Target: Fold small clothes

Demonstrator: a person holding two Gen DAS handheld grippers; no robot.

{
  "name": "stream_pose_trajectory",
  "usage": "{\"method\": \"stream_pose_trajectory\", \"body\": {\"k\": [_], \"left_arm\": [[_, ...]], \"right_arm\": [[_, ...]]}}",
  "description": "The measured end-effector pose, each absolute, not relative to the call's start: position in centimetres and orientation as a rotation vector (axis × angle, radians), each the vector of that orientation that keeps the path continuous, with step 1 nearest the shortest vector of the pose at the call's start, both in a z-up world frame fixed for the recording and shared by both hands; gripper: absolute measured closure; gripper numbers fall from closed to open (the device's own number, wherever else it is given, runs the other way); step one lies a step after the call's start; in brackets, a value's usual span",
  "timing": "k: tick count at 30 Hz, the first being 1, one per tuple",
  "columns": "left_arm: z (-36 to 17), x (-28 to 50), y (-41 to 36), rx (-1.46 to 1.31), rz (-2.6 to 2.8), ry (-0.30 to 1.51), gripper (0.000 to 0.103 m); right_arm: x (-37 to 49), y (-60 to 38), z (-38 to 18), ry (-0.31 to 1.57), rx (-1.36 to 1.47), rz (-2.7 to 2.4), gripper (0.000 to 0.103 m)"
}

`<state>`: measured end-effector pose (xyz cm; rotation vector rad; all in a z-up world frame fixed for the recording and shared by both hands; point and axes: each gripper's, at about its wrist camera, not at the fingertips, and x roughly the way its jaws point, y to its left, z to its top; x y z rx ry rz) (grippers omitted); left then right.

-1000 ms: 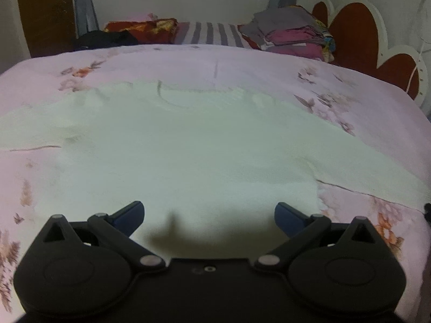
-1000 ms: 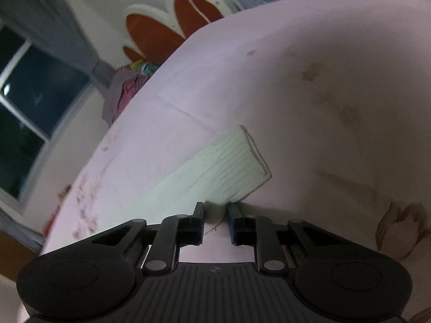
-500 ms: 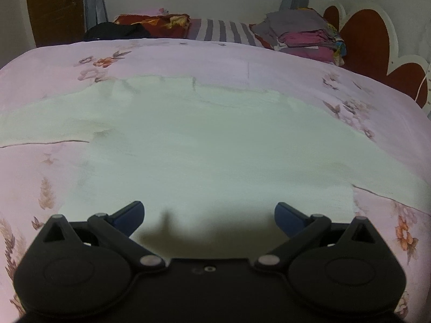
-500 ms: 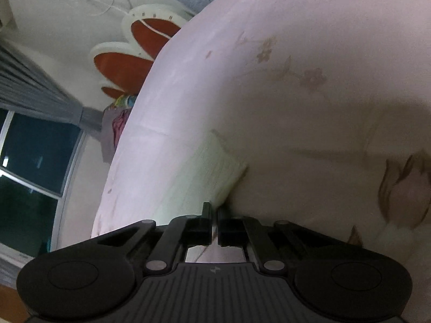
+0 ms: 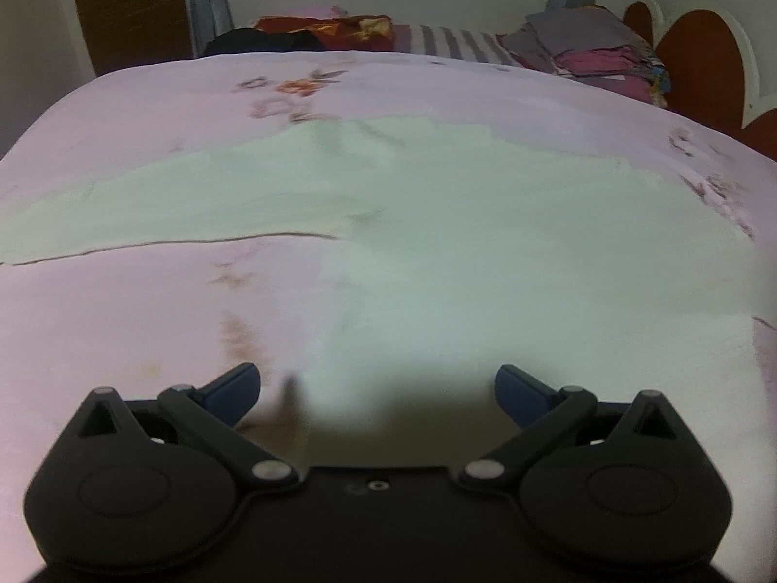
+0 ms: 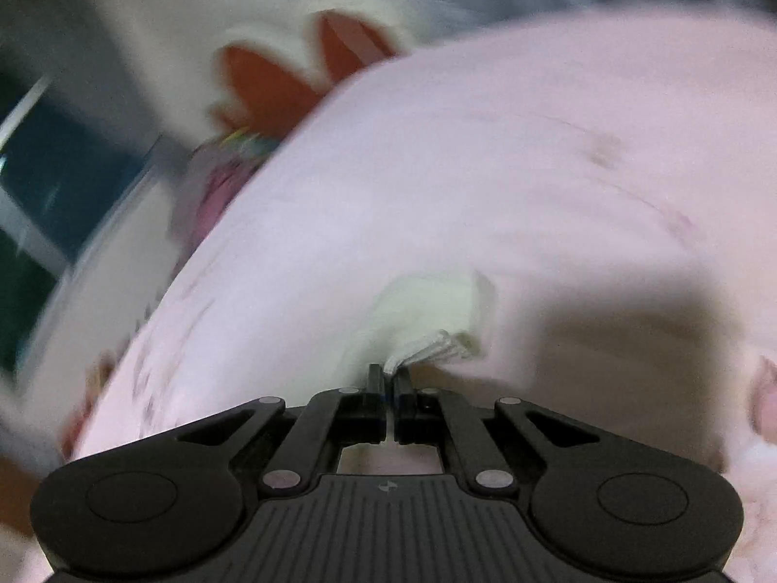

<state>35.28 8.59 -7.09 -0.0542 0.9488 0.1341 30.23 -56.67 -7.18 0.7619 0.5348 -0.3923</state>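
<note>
Now clamping right tongs (image 6: pixel 390 374) on the sleeve cuff (image 6: pixel 437 340), lifting it off the bed (image 6: pixel 534 170). Sliding left tongs (image 5: pixel 378 391), spread wide and empty, toward the pale green sweater (image 5: pixel 437 243) side edge; starting the sleeve fold.

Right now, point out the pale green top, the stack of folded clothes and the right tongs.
pale green top (image 5: pixel 485 252): left wrist view, middle of its body.
stack of folded clothes (image 5: pixel 597 48): left wrist view, front of the pile.
right tongs (image 6: pixel 389 379): right wrist view, between the tips, shut on the top's cuff.
</note>
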Motion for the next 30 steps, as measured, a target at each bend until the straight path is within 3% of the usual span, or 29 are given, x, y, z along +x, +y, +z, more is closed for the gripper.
{"method": "stream_pose_trajectory", "body": {"k": [6, 13, 19, 26, 27, 28, 30], "left_arm": [[-7.4, 35.0, 11.9, -0.054, 0.156, 0.931, 0.001], [-7.3, 34.8, 15.5, -0.092, 0.144, 0.911, 0.001], [-7.4, 34.0, 18.1, -0.147, 0.145, 0.91, 0.007], [-7.7, 34.3, 18.4, -0.16, 0.15, 0.93, 0.0], [-7.6, 34.5, 18.3, -0.171, 0.143, 0.929, 0.0], [-7.6, 34.8, 18.1, -0.18, 0.134, 0.926, 0.0], [-7.4, 35.4, 17.4, -0.197, 0.11, 0.918, 0.002]], "right_arm": [[33.4, -43.2, -4.2, 0.572, 0.572, -0.135, 0.102], [36.7, -27.0, -4.8, 0.648, 0.414, 0.1, 0.102], [40.7, -18.4, -5.7, 0.703, 0.315, 0.221, 0.102], [44.2, -11.1, -8.8, 0.776, 0.193, 0.302, 0.101], [44.1, -10.5, -8.9, 0.76, 0.143, 0.287, 0.095], [43.8, -9.9, -8.8, 0.75, 0.101, 0.294, 0.07], [42.9, -10.3, -8.5, 0.715, 0.087, 0.312, 0.037]]}}
